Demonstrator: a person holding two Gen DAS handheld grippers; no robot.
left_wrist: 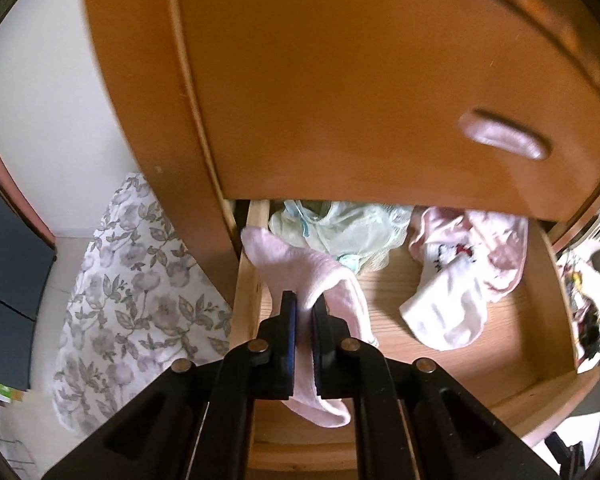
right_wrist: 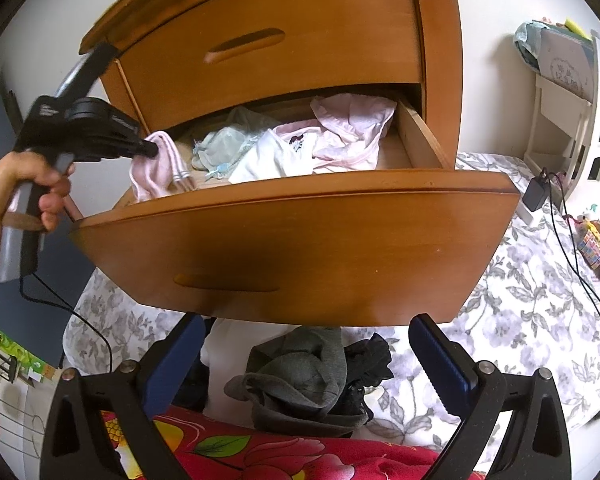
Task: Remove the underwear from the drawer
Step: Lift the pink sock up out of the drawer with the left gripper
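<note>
The lower drawer (right_wrist: 300,248) of a wooden nightstand stands pulled out. My left gripper (left_wrist: 304,300) is shut on a pink sock-like garment (left_wrist: 332,276), which hangs from the pads over the drawer's left end. The right wrist view shows the same left gripper (right_wrist: 153,148), held by a hand, with the pink garment (right_wrist: 156,168) lifted above the drawer's rim. Inside lie mint-green underwear (left_wrist: 340,228), a white garment (left_wrist: 452,304) and a pale pink one (left_wrist: 500,256). My right gripper (right_wrist: 306,322) hangs open below the drawer's front, with nothing between its fingers.
The closed upper drawer (left_wrist: 360,80) overhangs the open one. Under the right gripper a pile of grey and black garments (right_wrist: 300,376) lies on a floral bedsheet (right_wrist: 520,320), beside a red flowered cloth (right_wrist: 260,452). A charger with its cable (right_wrist: 536,196) lies at the right.
</note>
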